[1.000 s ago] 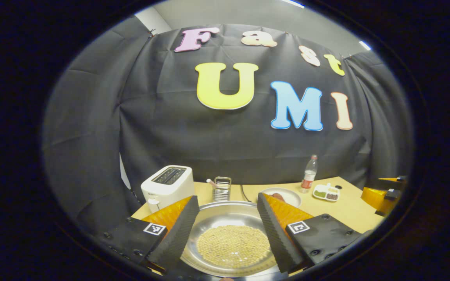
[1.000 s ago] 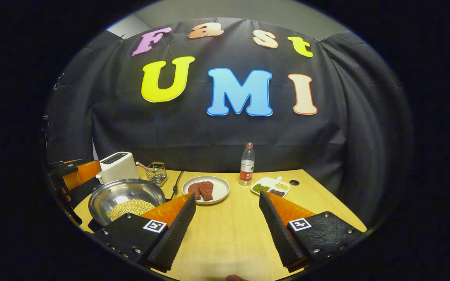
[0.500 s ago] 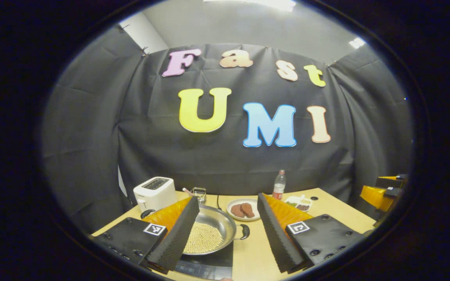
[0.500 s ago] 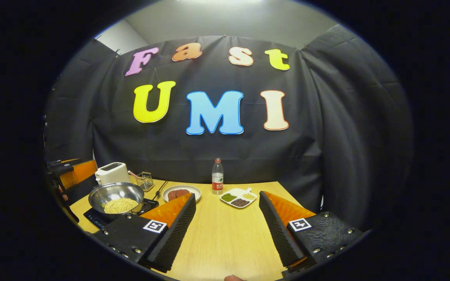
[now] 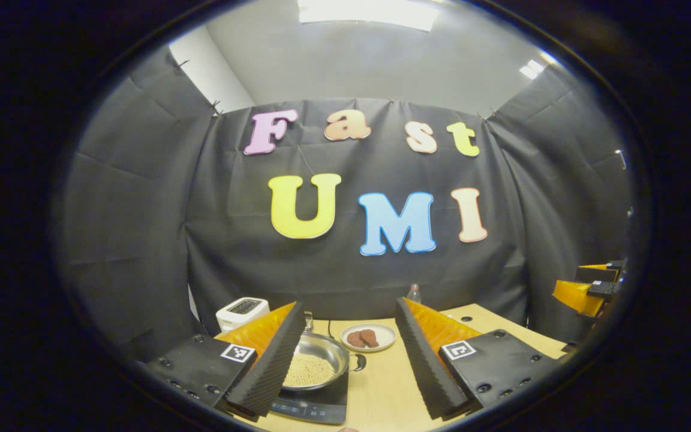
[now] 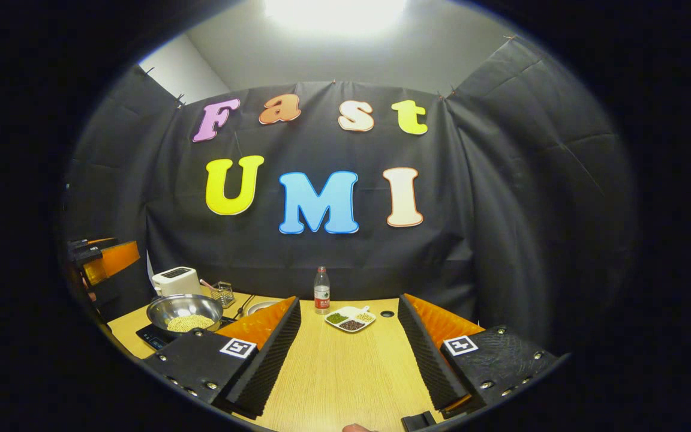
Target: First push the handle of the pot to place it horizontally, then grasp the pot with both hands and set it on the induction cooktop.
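Note:
A steel pot [image 5: 320, 362] with yellow beans in it sits on the black induction cooktop [image 5: 315, 405]; one side handle [image 5: 358, 361] points right. In the right gripper view the same pot [image 6: 185, 311] rests on the cooktop [image 6: 152, 337] at the table's left. My left gripper [image 5: 348, 351] is open, held back from the pot with nothing between its fingers. My right gripper [image 6: 348, 345] is open over bare table. The other gripper [image 6: 101, 259] appears at the left edge of the right gripper view, and at the right edge [image 5: 588, 289] of the left gripper view.
On the wooden table [image 6: 345, 372] stand a white toaster [image 6: 176, 280], a wire holder [image 6: 221, 293], a plate with meat [image 5: 369, 337], a water bottle [image 6: 321, 291] and a divided dish of beans [image 6: 349, 318]. A small hole [image 6: 387, 314] lies near the table's back.
Both grippers have drawn back and up from the pot, which stays on the cooktop. The table and everything on it look smaller and farther away.

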### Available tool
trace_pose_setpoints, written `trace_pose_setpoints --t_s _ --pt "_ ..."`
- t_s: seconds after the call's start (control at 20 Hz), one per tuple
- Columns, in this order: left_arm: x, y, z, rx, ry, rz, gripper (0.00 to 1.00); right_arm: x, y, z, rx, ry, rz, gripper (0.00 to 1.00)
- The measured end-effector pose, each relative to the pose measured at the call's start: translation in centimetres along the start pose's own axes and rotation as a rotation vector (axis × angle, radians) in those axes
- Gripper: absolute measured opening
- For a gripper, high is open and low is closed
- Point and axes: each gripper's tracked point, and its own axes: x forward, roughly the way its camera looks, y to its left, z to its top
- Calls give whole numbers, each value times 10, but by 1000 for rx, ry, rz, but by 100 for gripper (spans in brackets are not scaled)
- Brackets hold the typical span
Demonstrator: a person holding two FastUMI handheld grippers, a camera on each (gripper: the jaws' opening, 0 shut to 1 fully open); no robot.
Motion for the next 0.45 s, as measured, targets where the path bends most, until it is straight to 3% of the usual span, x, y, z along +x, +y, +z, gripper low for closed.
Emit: trace_pose_setpoints --t_s 0.1,0.45 --pt "-10 5 8 -2 -19 1 100 -15 11 1 5 0 16 98" --pt "-46 18 13 15 -44 0 99 -48 22 2 16 -33 15 98"
